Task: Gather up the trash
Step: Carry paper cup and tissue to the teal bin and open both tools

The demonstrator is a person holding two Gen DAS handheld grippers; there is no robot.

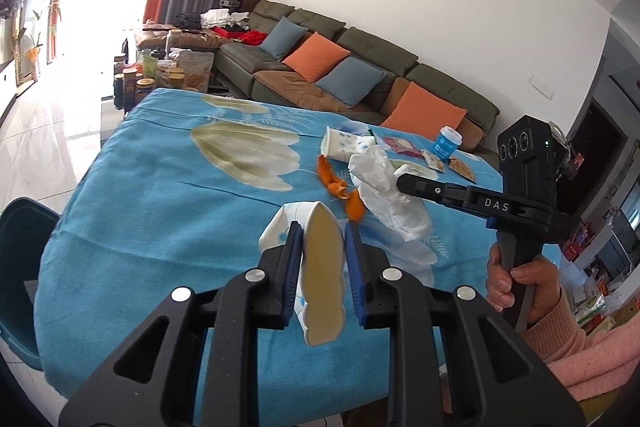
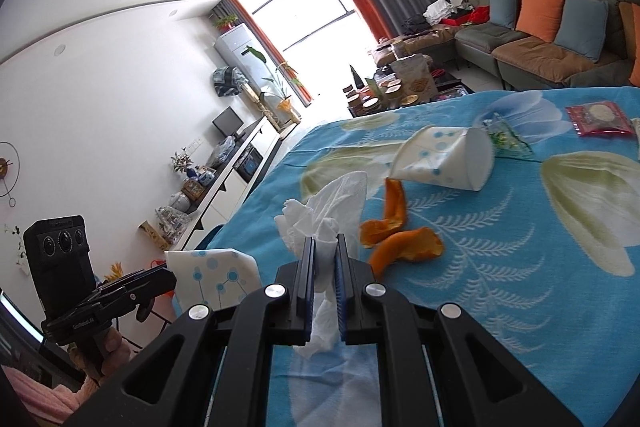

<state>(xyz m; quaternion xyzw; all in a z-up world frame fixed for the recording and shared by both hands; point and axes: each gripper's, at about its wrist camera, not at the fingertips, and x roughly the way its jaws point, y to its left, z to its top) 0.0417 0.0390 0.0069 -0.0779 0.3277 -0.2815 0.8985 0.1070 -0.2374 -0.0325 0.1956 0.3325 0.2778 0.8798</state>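
A squashed white paper cup with blue dots [image 1: 324, 267] is pinched between the blue pads of my left gripper [image 1: 322, 227] and held above the blue floral tablecloth [image 1: 160, 187]. My right gripper [image 2: 326, 239] is shut on a crumpled white tissue [image 2: 328, 203], lifted just over the cloth. In the left wrist view the right gripper [image 1: 400, 183] reaches in from the right with the tissue [image 1: 384, 195] hanging from it. The left gripper [image 2: 168, 277] shows at the lower left of the right wrist view, holding the cup [image 2: 212, 275]. Orange peels [image 2: 400, 235] lie on the cloth right of the tissue.
A second paper cup [image 2: 444, 157] lies on its side beyond the peels. Snack wrappers [image 2: 600, 117] and a small blue cup [image 1: 448, 143] sit farther along the table. A dark teal bin [image 1: 24, 267] stands by the table's left edge. A sofa with cushions [image 1: 340, 67] is behind.
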